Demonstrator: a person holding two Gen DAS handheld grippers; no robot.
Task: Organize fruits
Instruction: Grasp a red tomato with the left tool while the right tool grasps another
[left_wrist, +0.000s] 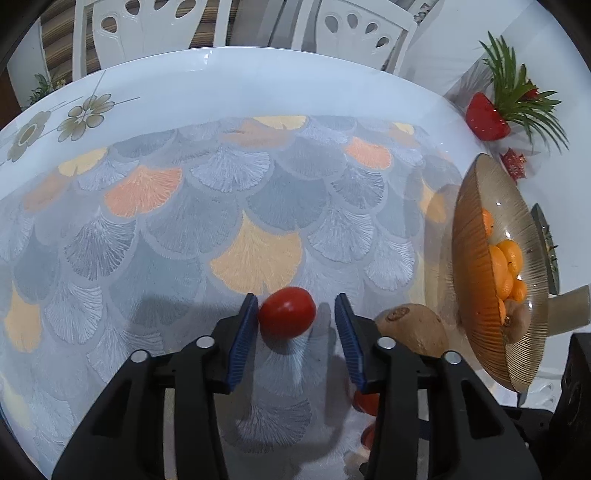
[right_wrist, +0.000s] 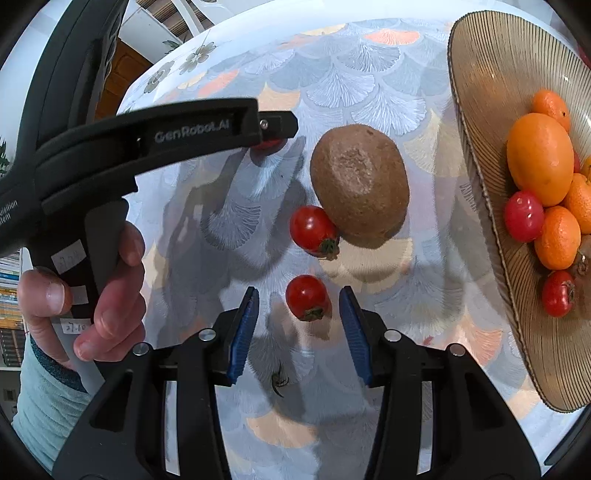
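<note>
Left tool (left_wrist: 295, 325): jaws are spread wide, with 1 tomato (left_wrist: 287, 312) lying on the counter (left_wrist: 184, 92) between the blue pads. The left pad (left_wrist: 242, 339) is seen touching or almost touching the tomato; the right pad stands clear of it. Nothing is clamped.

Right tool (right_wrist: 299, 325): jaws are likewise spread wide, with a 2nd tomato (right_wrist: 307, 297) resting on the patterned cloth (right_wrist: 369, 92) between the fingertips, nearer the right pad, and untouched by either. A loose green stem (right_wrist: 279, 382) is noted on the cloth just behind it.

A 3rd tomato (right_wrist: 313, 230) lies further ahead, pressed against a brown kiwi (right_wrist: 360, 186). In the left wrist view the same kiwi (left_wrist: 412, 328) is found just to the right of the left tool.

The ribbed glass bowl (right_wrist: 480, 110) stands at the right edge of the cloth. It is seen to hold several oranges (right_wrist: 541, 158), 2 tomatoes (right_wrist: 524, 216) and 1 brown fruit, partly hidden.

The left tool's handle is gripped by a hand (right_wrist: 99, 295) with a light blue sleeve (right_wrist: 48, 406).
</note>
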